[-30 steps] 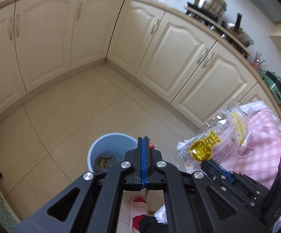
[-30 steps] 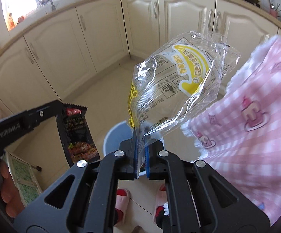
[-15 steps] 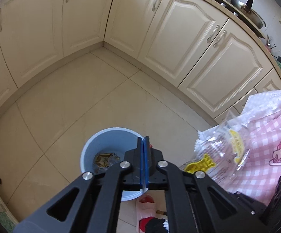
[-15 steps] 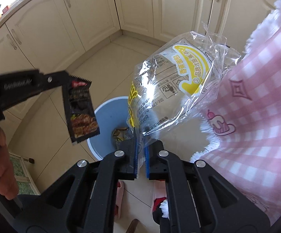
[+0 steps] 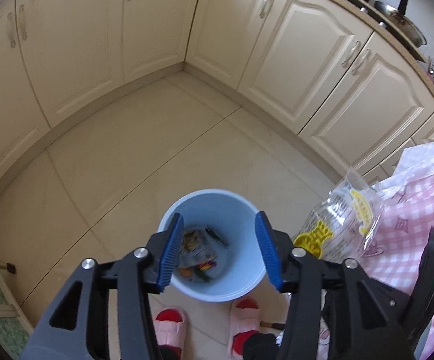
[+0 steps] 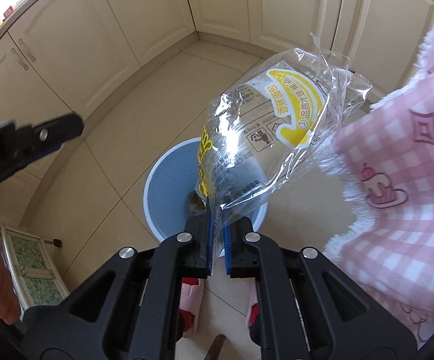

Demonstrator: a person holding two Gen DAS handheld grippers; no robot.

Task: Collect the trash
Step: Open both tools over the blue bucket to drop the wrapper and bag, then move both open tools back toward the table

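A light blue trash bin (image 5: 240,282) stands on the tiled floor with several wrappers (image 5: 197,247) inside. My left gripper (image 5: 219,252) is open and empty, right above the bin's mouth. My right gripper (image 6: 218,241) is shut on a clear plastic bag with yellow print (image 6: 273,132) and holds it over the bin (image 6: 157,198). The same bag shows at the right in the left wrist view (image 5: 345,222). The left gripper shows as a dark blurred shape at the left of the right wrist view (image 6: 31,141).
Cream kitchen cabinets (image 5: 300,60) line the walls around the floor. A pink checked cloth (image 6: 402,180) fills the right side. Pink slippers (image 5: 169,327) stand just below the bin. A green-patterned frame (image 6: 31,264) sits at the lower left.
My left gripper has opened and the dark snack wrapper it held is gone from its fingers. Both grippers have moved closer over the bin.
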